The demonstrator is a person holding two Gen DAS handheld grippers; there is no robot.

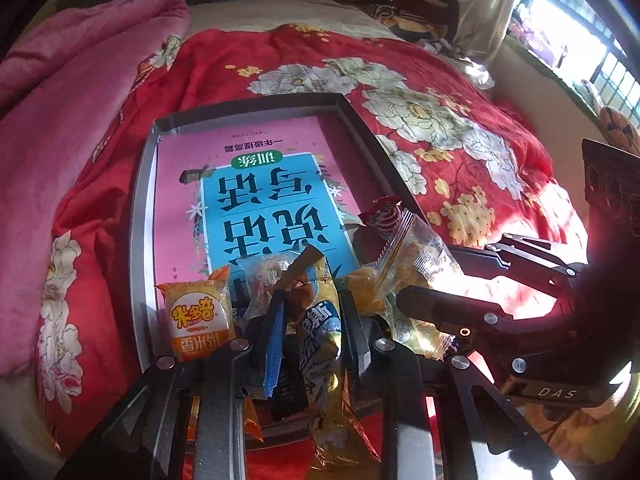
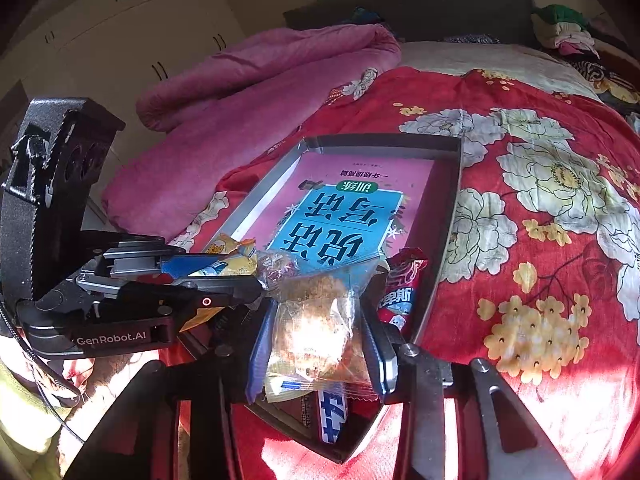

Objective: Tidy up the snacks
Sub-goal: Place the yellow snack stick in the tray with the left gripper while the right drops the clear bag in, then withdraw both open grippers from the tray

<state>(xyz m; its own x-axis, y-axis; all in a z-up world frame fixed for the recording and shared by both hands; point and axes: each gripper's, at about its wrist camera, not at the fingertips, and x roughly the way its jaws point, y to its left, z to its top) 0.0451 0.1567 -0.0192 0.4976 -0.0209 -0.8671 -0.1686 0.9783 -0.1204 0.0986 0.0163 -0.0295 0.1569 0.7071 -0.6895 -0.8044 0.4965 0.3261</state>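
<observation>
**Both grippers holding snacks over the tray**

The left gripper point(image 1: 310, 316) has its jaws pinched on a yellow and blue snack packet point(image 1: 320, 332) at the near end of the grey tray point(image 1: 138, 216); the right gripper point(image 2: 316, 340) has its jaws closed on a clear bag of biscuits point(image 2: 316, 320) beside it; an orange rice cracker packet point(image 1: 198, 320) and a red packet point(image 2: 402, 284) lie in the tray on a pink and blue book point(image 1: 256, 184); the tray rests on a red flowered quilt point(image 1: 440, 120) next to a pink blanket point(image 1: 80, 92).
</observation>
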